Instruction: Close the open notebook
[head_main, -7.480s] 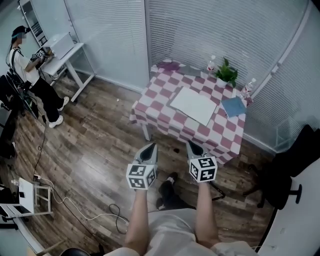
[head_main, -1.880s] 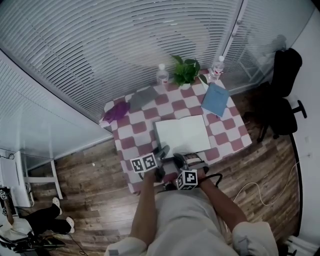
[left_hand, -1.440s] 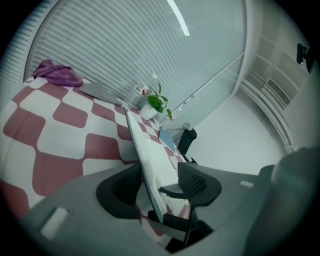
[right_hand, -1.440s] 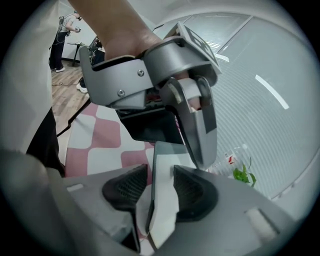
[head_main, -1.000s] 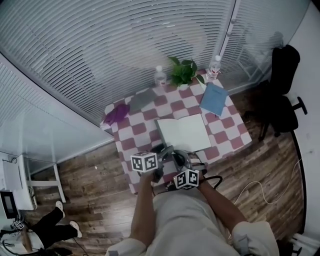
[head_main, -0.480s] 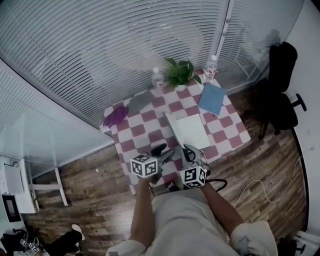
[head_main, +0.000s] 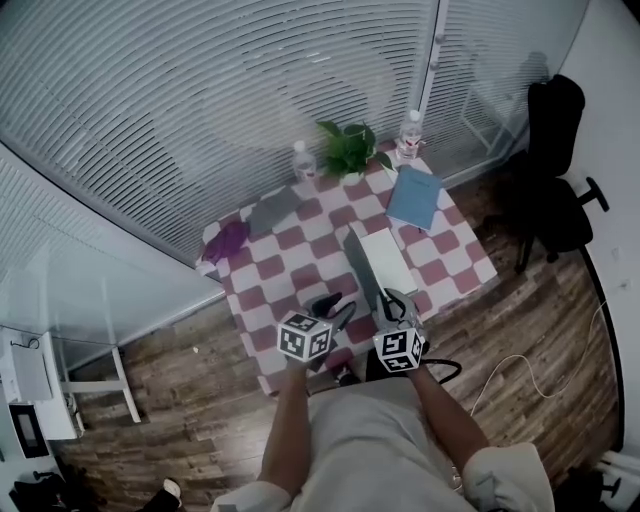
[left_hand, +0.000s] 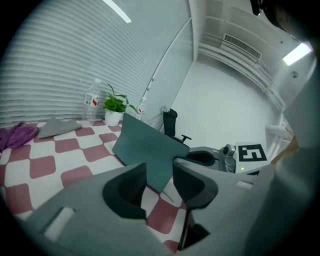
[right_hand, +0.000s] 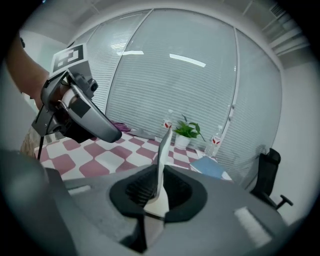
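- The notebook (head_main: 384, 258) lies on the checkered tabletop (head_main: 262, 298), close to the edge nearest me and right of its middle. It is half closed: its dark cover (head_main: 357, 264) stands nearly upright over the white page.
- My right tool (head_main: 392, 300) is clamped narrow on the notebook, pinching the raised cover by its near edge. The thin leaf runs straight up from between the pads.
- My left tool (head_main: 335, 305) hangs over the near edge, just left of the cover. Its jaws have just been closing but are apart. The cover's lower corner shows in the gap, and neither pad presses on it.
- A blue book (head_main: 413, 197) lies by the far right corner.
- A potted plant (head_main: 345, 150) stands at the far edge between two water bottles (head_main: 302, 160).
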